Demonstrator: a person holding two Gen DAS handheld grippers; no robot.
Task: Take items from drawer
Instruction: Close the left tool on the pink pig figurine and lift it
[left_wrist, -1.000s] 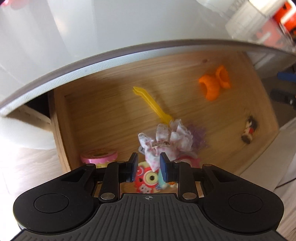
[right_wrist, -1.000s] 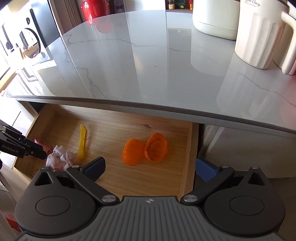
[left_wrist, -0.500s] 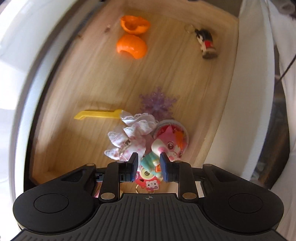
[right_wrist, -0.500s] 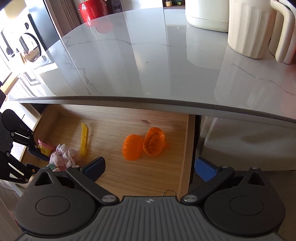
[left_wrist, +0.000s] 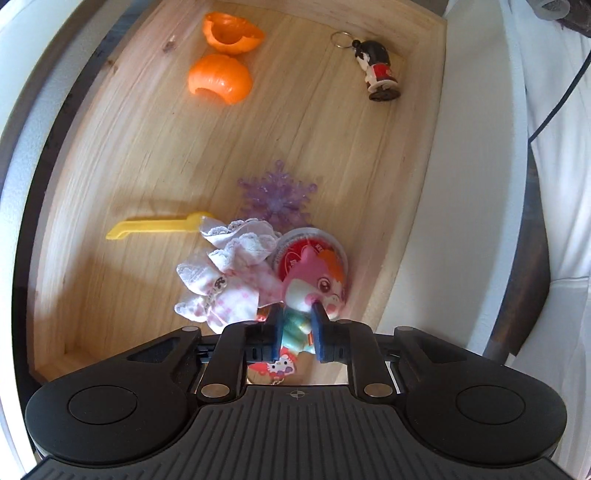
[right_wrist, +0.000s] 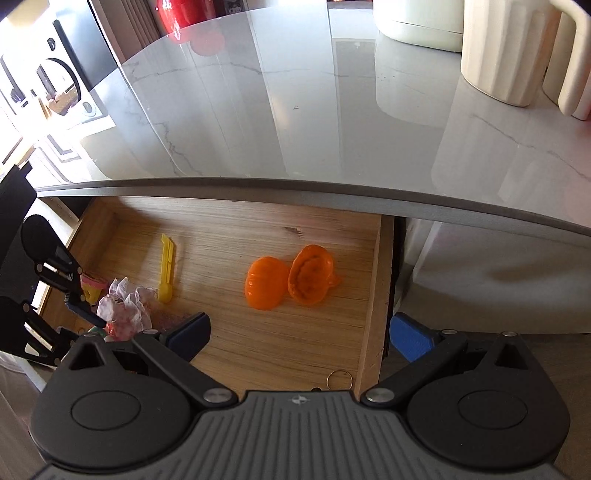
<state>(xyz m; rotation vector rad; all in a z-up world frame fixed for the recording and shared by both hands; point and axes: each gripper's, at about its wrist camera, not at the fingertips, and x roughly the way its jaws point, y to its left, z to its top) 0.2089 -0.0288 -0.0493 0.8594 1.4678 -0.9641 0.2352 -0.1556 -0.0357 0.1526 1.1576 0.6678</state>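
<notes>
Our left gripper (left_wrist: 297, 326) has its blue pads clamped on the teal body of a pink-headed toy figure (left_wrist: 317, 286), low over the near left corner of the open wooden drawer (right_wrist: 373, 295). Just beside it lie a lacy pink cloth (left_wrist: 229, 273) and a red round lid (left_wrist: 306, 247). A yellow plastic tool (left_wrist: 155, 226), a purple snowflake (left_wrist: 275, 197), two orange pumpkin halves (right_wrist: 288, 282) and a doll keychain (left_wrist: 376, 70) rest on the drawer floor. Our right gripper (right_wrist: 301, 334) hangs above the drawer's right part, fingers wide apart, holding nothing.
</notes>
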